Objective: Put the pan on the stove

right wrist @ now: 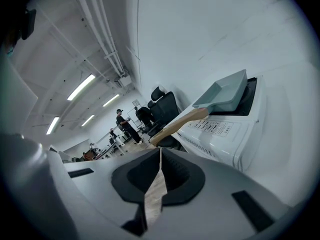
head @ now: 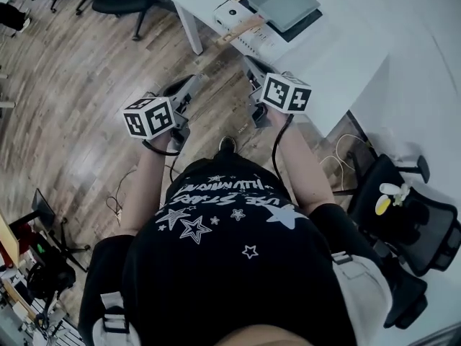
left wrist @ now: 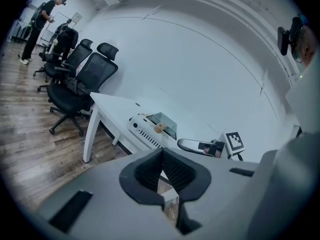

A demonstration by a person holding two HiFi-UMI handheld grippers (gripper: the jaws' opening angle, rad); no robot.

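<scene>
Holding left hand-held gripper (head: 191,83) fully closed, pads meeting, empty. Holding right hand-held gripper (head: 249,65) closed likewise, nothing between pads. Noting grey square pan (head: 283,3) sitting on white stove (head: 253,43) near worktop (head: 338,60) corner, wooden handle (head: 241,29) jutting toward right hand-held gripper, apart from it. Noting black office chair (head: 403,215) beside worktop, at person's right. Extending both forearms forward over wooden floor (head: 79,85), pointing slightly downward.

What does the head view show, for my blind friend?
A square grey pan with a wooden handle sits on a white stove on a white table. A person holds the left gripper and right gripper, both shut and empty, over wooden floor.
</scene>
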